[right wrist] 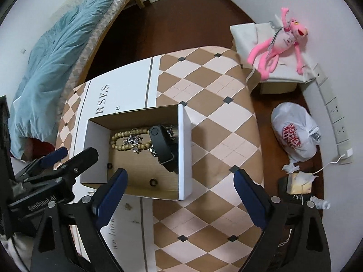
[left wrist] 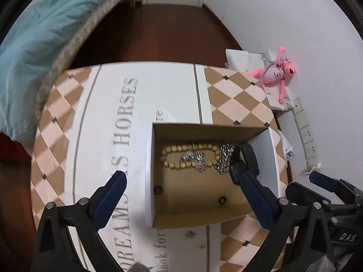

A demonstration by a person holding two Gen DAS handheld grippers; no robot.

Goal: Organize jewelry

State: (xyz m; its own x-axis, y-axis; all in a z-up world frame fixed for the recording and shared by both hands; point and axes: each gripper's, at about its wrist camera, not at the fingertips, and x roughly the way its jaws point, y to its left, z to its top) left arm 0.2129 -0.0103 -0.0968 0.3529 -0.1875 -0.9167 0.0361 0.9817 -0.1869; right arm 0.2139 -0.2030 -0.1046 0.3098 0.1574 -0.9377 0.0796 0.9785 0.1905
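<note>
Both grippers, left (left wrist: 179, 181) and right (right wrist: 180, 181), hang with fingers spread wide and empty above the open cardboard box (right wrist: 185, 149) on the table (right wrist: 215, 104). Inside lie a bead bracelet (left wrist: 188, 156), silver chains (left wrist: 224, 156) and a black band (right wrist: 161, 145), bunched at the far end.

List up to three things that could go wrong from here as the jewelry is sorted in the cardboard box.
1. The silver chain and silver charms lie across the bead bracelet; lifting one may drag the others.
2. The black band leans on the box wall over the chain and could tip.
3. Both the left gripper and right gripper are open close together and may collide.
</note>
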